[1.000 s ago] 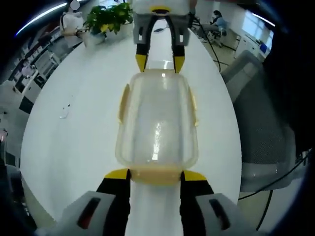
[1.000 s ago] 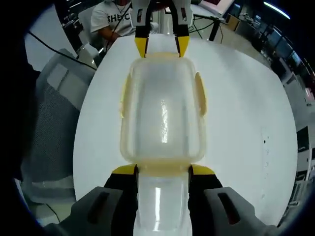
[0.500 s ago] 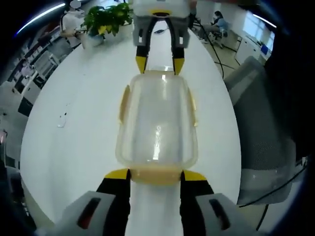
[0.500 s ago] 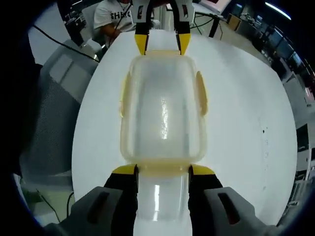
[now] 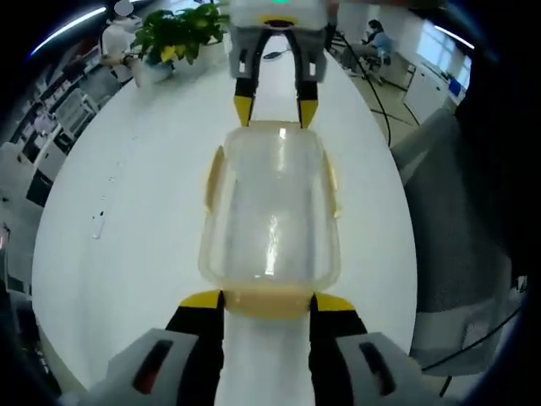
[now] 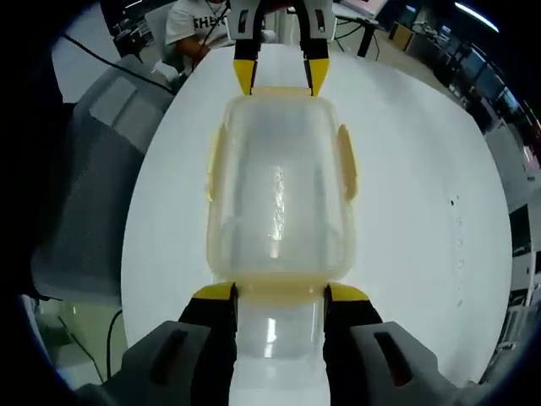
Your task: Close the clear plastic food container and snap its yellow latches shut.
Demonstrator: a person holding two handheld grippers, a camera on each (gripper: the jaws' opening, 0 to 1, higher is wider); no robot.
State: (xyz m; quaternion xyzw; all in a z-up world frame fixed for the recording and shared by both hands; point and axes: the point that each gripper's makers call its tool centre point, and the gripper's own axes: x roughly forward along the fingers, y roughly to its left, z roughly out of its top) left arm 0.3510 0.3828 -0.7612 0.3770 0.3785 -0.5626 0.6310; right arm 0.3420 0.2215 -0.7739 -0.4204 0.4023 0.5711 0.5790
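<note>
In the left gripper view, the left gripper (image 5: 267, 302) has its two yellow-tipped jaws spread wide, one at each corner of the near short end of the clear container (image 5: 270, 216). The tips sit on either side of the near end latch (image 5: 269, 301), a yellow strip across that end. Whether the tips press the latch or merely flank it is hard to judge, as the fisheye bends the edge there.

In the right gripper view, the right gripper (image 6: 280, 293) stands the same way at the opposite short end: two jaws parted, bracketing the end latch (image 6: 279, 292) on that side. Neither pair is clamped on anything.

The container lies flat on the white table (image 5: 127, 211), lid on, lengthwise between the two grippers. Four yellow latches can be counted: one on each short end and one on each long side. The side latches (image 5: 214, 176) lie close against the walls. In the left gripper view the right gripper (image 5: 275, 100) reaches in from the far end, its two yellow tips touching or just beside the far rim.

Further out, a potted plant (image 5: 182, 30) stands at the table's far edge, one grey chair (image 5: 456, 220) sits beside the table, and one seated person (image 5: 372, 38) is well apart in the background.
</note>
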